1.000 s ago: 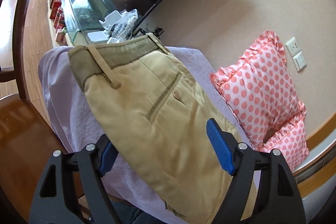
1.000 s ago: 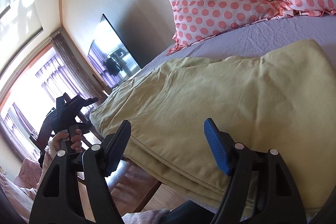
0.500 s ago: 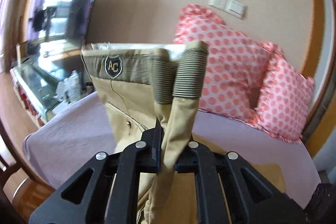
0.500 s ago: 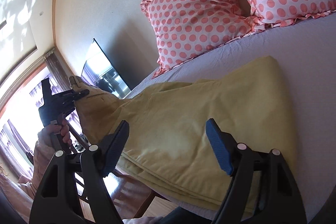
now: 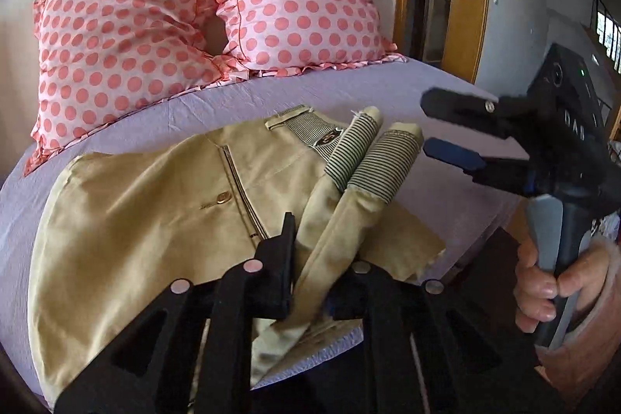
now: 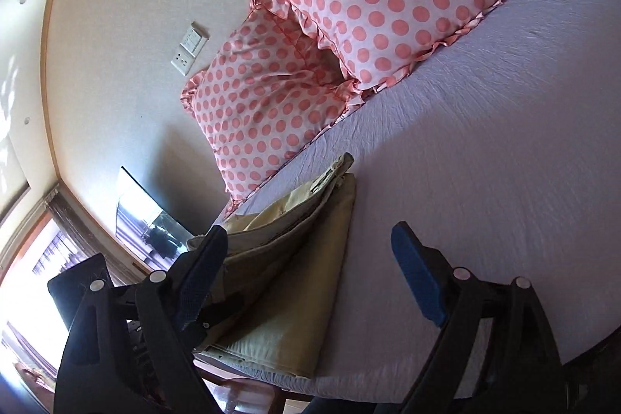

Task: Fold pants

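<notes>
Our left tool (image 5: 310, 258) is clamped on a bunched ridge of the khaki cotton pants (image 5: 147, 220), just below their striped ribbed waistband (image 5: 372, 158), which stands up straight ahead of the tips. Past that ridge the waist half lies over the leg half on the lilac bed sheet (image 5: 349, 92), back pocket button up, so we judge the fold over is nearly laid and this step is the setting down.

To do it well, we lower the pinched cloth ahead of the left tool until the waistband lies flat, and only then let go; releasing early would leave the ridge as a crease. The lower layer pokes out to the right of the tips, so we nudge the top layer that way to line the edges up.

Our right tool (image 6: 306, 282) hangs with its blue-padded fingers (image 6: 415, 274) apart, holding nothing; the stacked pants (image 6: 295, 282) sit at its left finger and bare sheet lies ahead. It can press the stack flat beside the fold.

Farthest off, two pink polka-dot pillows (image 5: 194, 18) lean at the wall, well apart from the work.
</notes>
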{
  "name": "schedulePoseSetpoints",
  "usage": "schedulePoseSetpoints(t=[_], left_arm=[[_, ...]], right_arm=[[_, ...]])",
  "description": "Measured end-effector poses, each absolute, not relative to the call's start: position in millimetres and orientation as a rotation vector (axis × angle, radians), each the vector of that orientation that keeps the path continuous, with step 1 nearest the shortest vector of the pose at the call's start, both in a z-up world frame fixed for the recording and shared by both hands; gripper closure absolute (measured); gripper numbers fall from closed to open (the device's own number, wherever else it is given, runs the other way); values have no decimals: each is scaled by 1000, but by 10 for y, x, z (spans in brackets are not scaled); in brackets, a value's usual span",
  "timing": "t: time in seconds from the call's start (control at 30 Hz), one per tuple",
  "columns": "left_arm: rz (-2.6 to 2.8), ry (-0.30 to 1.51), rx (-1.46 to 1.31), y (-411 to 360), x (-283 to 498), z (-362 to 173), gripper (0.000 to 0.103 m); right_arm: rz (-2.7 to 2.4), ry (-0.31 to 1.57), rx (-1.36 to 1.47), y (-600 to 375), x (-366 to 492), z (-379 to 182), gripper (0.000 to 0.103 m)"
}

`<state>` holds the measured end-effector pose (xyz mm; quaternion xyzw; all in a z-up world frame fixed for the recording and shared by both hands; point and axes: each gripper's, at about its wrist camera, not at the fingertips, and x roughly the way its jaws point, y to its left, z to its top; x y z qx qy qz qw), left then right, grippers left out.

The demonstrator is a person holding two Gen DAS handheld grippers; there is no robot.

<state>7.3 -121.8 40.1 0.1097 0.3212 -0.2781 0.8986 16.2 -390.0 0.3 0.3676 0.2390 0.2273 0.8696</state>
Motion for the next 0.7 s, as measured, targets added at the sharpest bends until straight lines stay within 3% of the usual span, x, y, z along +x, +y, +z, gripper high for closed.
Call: schedulePoseSetpoints(t=[0.1, 0.13, 0.27, 0.43, 0.47, 0.6, 0.7], left_arm=[[-659, 692, 197, -1137, -4, 461, 73], [-727, 695, 142, -1023, -38, 523, 63], [-752, 688, -95, -359, 46, 796, 40], [-359, 758, -192, 623, 683, 775, 39], [-323, 796, -211, 761, 812, 719, 39], [-306, 938, -243, 1022, 1181, 469, 39], [-385, 1002, -309, 1026, 1338, 331, 38]], right_arm=[[573, 585, 795, -3801, 380, 37, 15], [587, 626, 787, -3751, 467, 47, 15], [554, 752, 697, -3565, 702, 62, 16], [489, 847, 624, -3457, 959, -11, 24], [472, 856, 605, -3440, 994, -19, 30], [456, 870, 579, -3410, 1077, -39, 34], [499, 899, 568, -3357, 1137, -72, 45]])
